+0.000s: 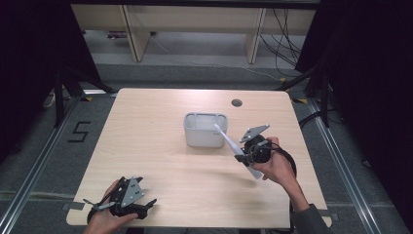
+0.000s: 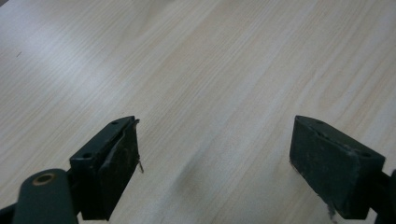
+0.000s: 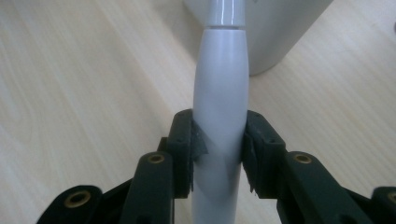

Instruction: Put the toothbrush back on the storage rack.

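High view: white bin [image 1: 205, 130] beside toothbrush [image 1: 233, 145] clamped in right tongs [image 1: 247, 157].

A white toothbrush [image 1: 233, 146], a pale grey container [image 1: 205, 129], black tongs [image 3: 217, 154], a light wood-grain table [image 1: 160, 161].

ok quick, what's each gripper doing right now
left gripper: open, nothing between the jaws, low over the table.
right gripper: shut on the white toothbrush, near the white container.

white electric toothbrush [image 1: 237, 150] clamped mid-handle, tilted, head over the rim of the grey holder [image 1: 205, 130].
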Demonstrator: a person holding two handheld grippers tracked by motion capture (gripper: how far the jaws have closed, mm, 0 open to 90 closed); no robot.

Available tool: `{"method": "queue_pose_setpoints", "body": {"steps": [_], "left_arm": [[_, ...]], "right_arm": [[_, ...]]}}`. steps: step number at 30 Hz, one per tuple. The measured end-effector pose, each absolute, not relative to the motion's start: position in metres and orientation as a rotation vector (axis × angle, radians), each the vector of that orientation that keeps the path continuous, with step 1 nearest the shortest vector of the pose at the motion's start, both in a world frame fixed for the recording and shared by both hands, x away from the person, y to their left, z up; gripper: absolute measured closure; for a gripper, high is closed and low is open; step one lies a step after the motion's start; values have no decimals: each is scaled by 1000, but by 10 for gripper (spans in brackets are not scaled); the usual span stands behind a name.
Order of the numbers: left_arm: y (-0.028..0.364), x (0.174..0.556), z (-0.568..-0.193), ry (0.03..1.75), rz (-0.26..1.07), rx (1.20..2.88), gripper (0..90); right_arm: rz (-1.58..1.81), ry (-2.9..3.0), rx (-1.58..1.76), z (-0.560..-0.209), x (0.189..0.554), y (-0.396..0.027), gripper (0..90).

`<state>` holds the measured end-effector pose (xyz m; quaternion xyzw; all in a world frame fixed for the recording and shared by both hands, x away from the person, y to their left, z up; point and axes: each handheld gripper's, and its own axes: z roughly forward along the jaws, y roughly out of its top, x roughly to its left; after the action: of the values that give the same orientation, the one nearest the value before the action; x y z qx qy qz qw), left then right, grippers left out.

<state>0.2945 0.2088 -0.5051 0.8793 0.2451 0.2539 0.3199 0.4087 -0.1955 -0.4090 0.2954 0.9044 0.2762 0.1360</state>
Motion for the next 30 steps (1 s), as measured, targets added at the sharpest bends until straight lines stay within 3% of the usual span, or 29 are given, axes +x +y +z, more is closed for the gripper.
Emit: {"method": "queue_pose_setpoints", "body": {"steps": [30], "left_arm": [[210,295,-503,646,673,2292,152]], "right_arm": [[1346,2312,824,-388,427,-190,668]]}}
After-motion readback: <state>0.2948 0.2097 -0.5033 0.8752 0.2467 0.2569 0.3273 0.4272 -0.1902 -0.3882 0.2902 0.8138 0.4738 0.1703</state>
